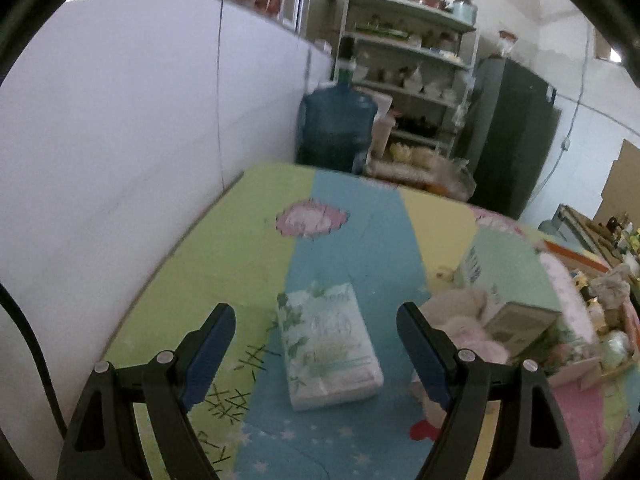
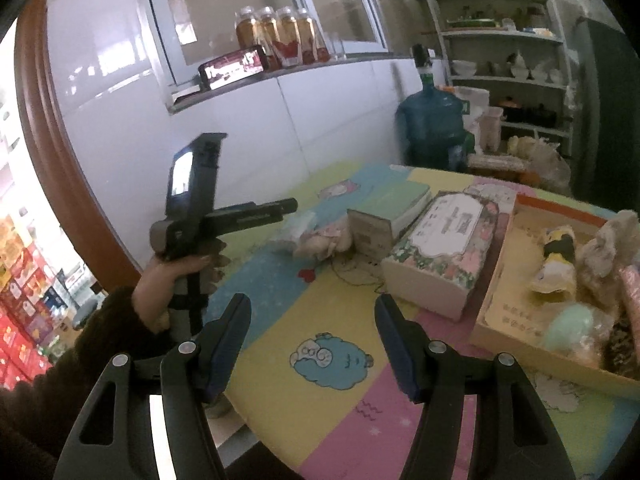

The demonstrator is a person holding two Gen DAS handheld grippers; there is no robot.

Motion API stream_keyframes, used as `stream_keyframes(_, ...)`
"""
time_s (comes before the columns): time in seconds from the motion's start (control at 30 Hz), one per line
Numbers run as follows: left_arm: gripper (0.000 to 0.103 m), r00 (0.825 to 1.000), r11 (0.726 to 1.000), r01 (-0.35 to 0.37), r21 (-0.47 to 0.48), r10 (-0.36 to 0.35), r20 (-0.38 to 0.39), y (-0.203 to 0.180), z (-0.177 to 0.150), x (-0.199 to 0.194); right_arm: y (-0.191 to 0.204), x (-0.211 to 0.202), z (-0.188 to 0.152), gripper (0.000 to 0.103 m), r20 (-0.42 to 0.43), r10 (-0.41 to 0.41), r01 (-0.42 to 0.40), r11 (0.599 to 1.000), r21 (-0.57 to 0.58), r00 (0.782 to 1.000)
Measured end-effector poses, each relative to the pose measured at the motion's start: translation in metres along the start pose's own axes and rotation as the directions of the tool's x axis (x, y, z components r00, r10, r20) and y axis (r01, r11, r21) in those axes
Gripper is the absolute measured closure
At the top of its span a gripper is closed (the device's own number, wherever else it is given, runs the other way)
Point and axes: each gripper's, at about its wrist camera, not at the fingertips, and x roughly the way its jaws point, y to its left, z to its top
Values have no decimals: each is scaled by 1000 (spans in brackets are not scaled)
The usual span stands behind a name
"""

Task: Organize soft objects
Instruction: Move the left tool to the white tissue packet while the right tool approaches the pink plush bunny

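Note:
A soft tissue pack (image 1: 330,346) with a green leaf print lies flat on the blue stripe of the play mat (image 1: 200,280). My left gripper (image 1: 316,312) is open above it, one finger on each side, with the pads clear of it. To its right lie a pale pink plush toy (image 1: 468,320) and a small box (image 1: 520,324). The right wrist view shows my right gripper (image 2: 312,304) open and empty over the mat (image 2: 320,420). A hand (image 2: 172,276) holds the left gripper (image 2: 290,205) near the plush toy (image 2: 320,244). A bee plush (image 2: 556,260) and other soft toys lie in a cardboard tray (image 2: 500,312).
A floral tissue box (image 2: 444,248) stands between the plush toy and the tray. A flat green box (image 2: 400,200) lies behind it. A white wall (image 1: 120,140) runs along the mat's left edge. A blue water jug (image 1: 336,128) and a shelf (image 1: 412,80) stand behind.

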Motion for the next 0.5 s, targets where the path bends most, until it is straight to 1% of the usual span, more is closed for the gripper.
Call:
stream_keyframes(0.07,21,1000,1000,10,-5,-10,-12,-2,-4,6,-3,3,-1,37,-7,1,-1,1000,10,1000)
stream_keyframes(0.17,21,999,1000,-11,4,11,-38,-7,-7,13,-9,7,-3,37,-20,18,-17,999,28,1000)
stream_keyframes(0.27,21,998,1000,-17,3,17,-52,-8,-7,15,-11,9,-5,37,-22,26,-25,999,35,999)
stream_keyframes(0.3,21,997,1000,-21,9,21,-68,-9,-6,18,-12,10,-5,37,-23,26,-25,999,37,999)
stream_keyframes(0.4,21,983,999,-36,33,41,-179,-12,-9,37,-13,12,-5,37,-25,28,-27,999,41,999)
stream_keyframes(0.43,21,981,998,-48,40,55,-188,-13,-9,39,-13,12,-5,37,-25,29,-28,999,42,999)
stream_keyframes(0.5,22,983,998,-48,37,53,-176,-14,-9,36,-12,12,-5,37,-25,31,-30,999,41,999)
